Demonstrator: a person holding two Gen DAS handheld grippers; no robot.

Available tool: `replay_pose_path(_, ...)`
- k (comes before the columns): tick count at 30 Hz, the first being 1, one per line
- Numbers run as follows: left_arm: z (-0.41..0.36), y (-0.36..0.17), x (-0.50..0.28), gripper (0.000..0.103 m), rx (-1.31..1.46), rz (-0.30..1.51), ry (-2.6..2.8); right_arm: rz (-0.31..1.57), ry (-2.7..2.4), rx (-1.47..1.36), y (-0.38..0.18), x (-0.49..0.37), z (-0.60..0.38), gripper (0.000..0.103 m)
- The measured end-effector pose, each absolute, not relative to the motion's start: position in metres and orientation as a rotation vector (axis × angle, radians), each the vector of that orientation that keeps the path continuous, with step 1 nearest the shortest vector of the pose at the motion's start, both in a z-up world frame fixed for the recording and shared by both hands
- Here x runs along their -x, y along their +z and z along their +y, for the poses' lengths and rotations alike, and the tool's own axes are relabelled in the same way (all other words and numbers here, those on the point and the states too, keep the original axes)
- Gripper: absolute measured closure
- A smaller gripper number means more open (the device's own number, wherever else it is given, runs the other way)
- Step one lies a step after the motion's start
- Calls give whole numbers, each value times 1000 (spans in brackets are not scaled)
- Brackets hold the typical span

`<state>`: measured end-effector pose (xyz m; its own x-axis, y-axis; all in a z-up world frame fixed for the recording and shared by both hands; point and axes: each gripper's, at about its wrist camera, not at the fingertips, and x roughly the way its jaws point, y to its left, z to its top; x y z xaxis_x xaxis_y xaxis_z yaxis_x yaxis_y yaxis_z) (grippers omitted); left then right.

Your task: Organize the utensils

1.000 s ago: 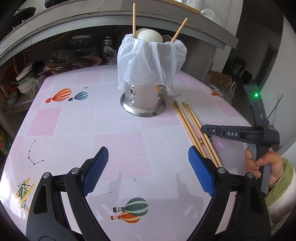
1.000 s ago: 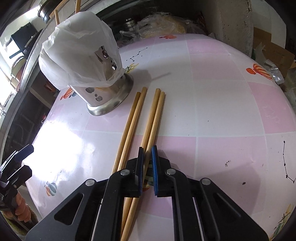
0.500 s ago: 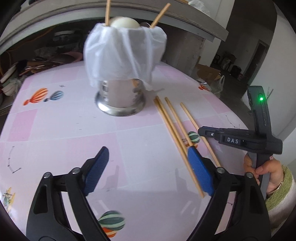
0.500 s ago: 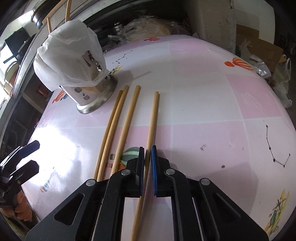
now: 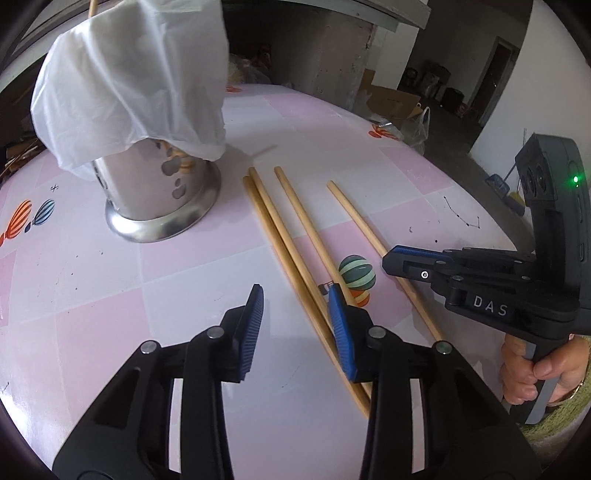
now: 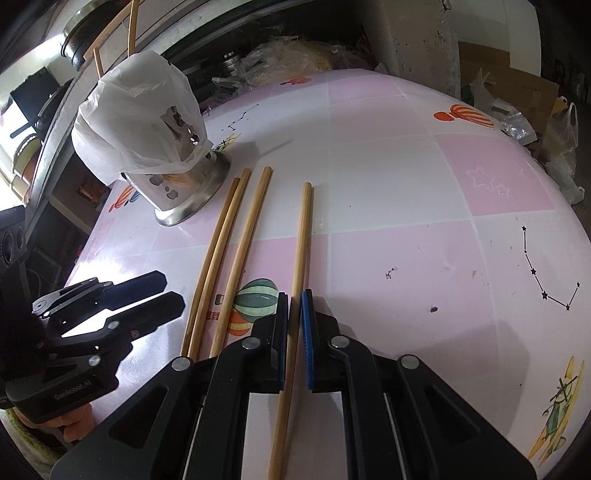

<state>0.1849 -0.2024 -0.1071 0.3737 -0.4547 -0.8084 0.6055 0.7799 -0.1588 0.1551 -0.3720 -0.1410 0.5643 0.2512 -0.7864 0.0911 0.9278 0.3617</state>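
Several wooden chopsticks lie on the pink tiled table (image 6: 424,177). My right gripper (image 6: 294,308) is shut on the rightmost chopstick (image 6: 302,236), which also shows in the left wrist view (image 5: 354,218). A pair of chopsticks (image 5: 273,236) and a third one (image 5: 303,221) lie left of it. My left gripper (image 5: 295,306) is open, its jaws straddling the pair low over the table. A steel utensil holder (image 5: 159,192) wrapped in a white plastic bag (image 5: 136,81) stands at the far left, and also shows in the right wrist view (image 6: 184,184).
Chopsticks stick up out of the bagged holder (image 6: 129,26). Shelves with dishes and clutter (image 6: 280,55) lie behind the table. Cardboard boxes and plastic bags (image 6: 535,103) sit on the floor past the table's right edge.
The right gripper has dragged its chopstick to the right, away from the other three. The left gripper has moved forward and right over the pair, its jaws narrower than before.
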Motion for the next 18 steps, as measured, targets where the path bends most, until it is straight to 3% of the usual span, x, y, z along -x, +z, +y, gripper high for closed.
replay_pose_path(11, -207, -122, -186, 77, -211, 997, -650, 964, 111, -403, -142, -153, -374, 95)
replay_pose_path(18, -203, -121, -182, 91, -249, 993, -610, 963, 110, -403, -142, -153, -374, 95)
